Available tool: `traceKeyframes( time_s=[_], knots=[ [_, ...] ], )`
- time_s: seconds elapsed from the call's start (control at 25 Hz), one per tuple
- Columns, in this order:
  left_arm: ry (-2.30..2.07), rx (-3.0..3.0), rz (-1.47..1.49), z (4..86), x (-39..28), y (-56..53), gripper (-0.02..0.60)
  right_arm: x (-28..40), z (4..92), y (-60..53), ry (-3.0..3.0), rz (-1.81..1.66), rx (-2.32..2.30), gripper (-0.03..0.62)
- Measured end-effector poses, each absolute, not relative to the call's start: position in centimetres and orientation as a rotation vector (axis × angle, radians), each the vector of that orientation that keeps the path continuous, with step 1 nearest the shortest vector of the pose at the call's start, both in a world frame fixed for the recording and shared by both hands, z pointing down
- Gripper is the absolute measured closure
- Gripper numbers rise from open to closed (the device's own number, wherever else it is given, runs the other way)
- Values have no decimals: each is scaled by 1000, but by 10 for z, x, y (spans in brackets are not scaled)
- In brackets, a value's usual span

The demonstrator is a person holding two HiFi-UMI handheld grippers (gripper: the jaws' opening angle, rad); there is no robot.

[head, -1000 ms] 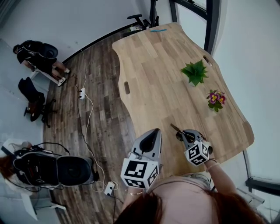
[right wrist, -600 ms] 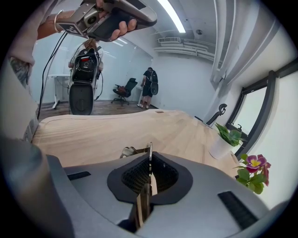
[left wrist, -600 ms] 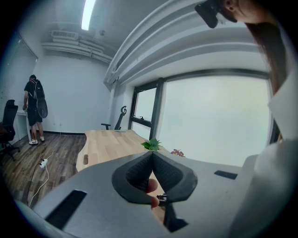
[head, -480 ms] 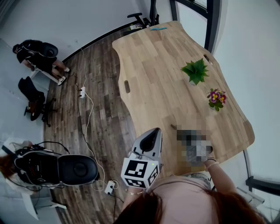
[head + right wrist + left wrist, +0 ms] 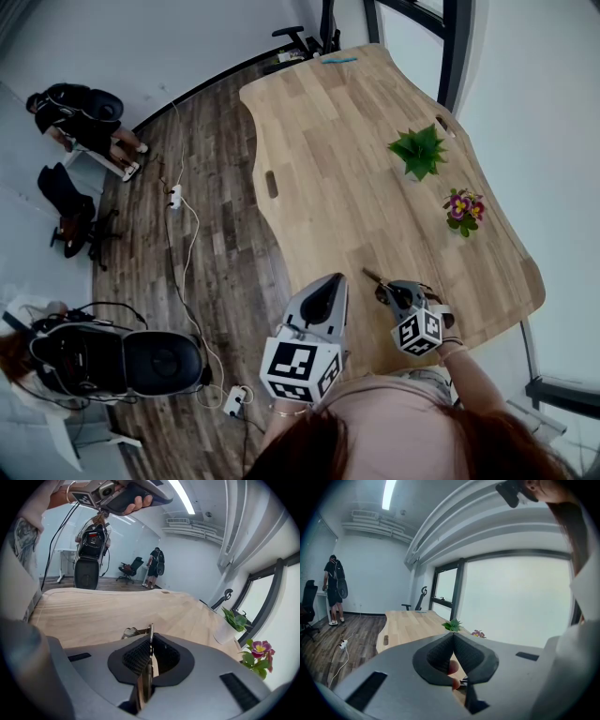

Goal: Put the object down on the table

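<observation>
My right gripper [image 5: 386, 292] hovers over the near end of the wooden table [image 5: 347, 159], shut on a thin brown-and-metal tool [image 5: 371, 276] whose tip pokes out past the jaws toward the far left. In the right gripper view the tool [image 5: 146, 679] stands edge-on between the pads, with a small metal loop beside its tip. My left gripper [image 5: 326, 282] is raised beside the table's near left edge; its jaws meet at the tips [image 5: 453, 635] with nothing between them.
A green potted plant [image 5: 417, 153] and a pot of purple flowers [image 5: 462, 210] stand along the table's right side. A blue item [image 5: 339, 64] lies at the far end. Cables [image 5: 187, 225], black equipment [image 5: 122, 361] and a person [image 5: 80, 117] occupy the floor at left.
The right gripper with the tool has edged very slightly away from me. The left gripper has stayed put.
</observation>
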State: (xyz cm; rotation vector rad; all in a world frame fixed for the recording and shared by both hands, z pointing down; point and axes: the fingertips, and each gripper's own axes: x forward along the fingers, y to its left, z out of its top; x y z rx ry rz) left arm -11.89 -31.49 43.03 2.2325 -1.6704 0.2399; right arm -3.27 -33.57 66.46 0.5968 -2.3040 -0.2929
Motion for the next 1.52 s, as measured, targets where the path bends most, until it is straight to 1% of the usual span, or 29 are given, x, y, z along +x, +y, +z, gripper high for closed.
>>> traceKeyframes(
  time_s=[0.24,0.72,0.84,0.92,1.52],
  knots=[
    [-1667,2237,238,429,-120,-314,580,-36,667,-330,-2296,-332,554,591],
    [-1658,2250,237,427,-117,-313,580,-39,674,-322,-2299,-295,505,585],
    [-1657,2250,235,427,-117,-312,580,-40,676,-321,-2299,-284,499,572],
    [-1656,2248,235,428,-116,-310,580,-39,678,-319,-2297,-276,495,548],
    [-1664,2251,234,426,-115,-304,580,-39,690,-311,-2290,-198,476,491]
  ],
)
